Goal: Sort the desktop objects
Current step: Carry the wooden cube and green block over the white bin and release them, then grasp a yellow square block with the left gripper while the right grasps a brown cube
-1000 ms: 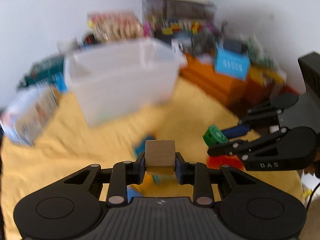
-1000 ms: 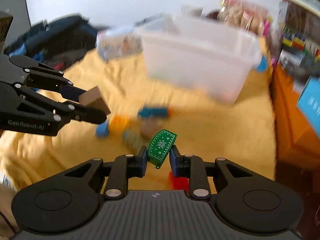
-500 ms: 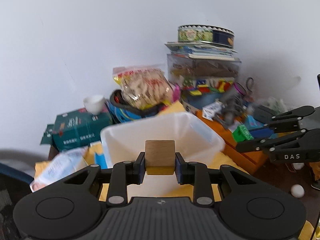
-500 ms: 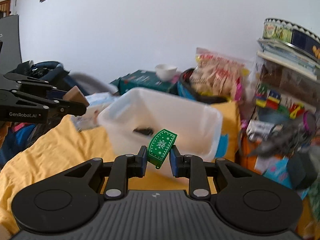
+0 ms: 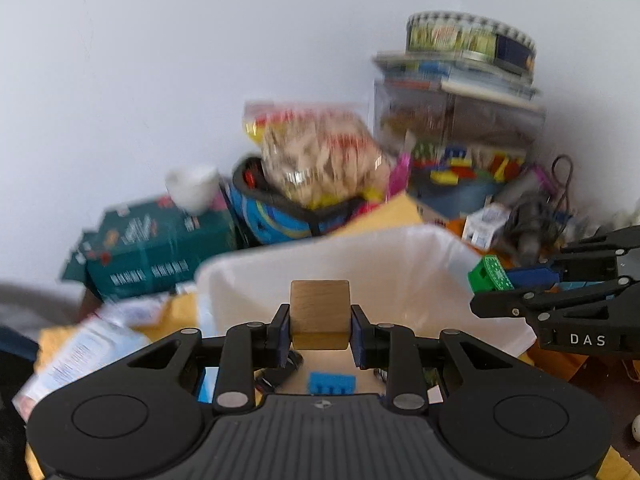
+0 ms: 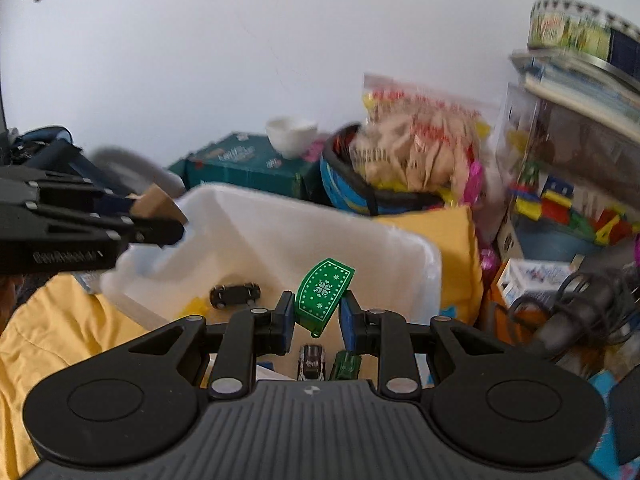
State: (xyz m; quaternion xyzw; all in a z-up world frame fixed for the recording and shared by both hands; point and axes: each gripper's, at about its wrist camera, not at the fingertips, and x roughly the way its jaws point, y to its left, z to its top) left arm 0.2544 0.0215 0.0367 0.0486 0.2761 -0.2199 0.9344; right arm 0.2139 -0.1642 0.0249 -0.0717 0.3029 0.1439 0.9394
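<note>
L gripper [image 5: 320, 334] jaws pinch wooden cube [image 5: 319, 314]; R gripper [image 6: 316, 318] jaws pinch green tag [image 6: 324, 294], both above white bin [image 6: 280, 236], probably plastic.

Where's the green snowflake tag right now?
Clamped in the right gripper, the green snowflake tag hangs over the white bin, above two toy cars.

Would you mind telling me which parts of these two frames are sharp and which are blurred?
Left wrist view: the wooden cube in the left gripper is crisp, the background clutter smeared. Right wrist view: the green tag in the right gripper is sharp, the snack bag blurred.
</note>
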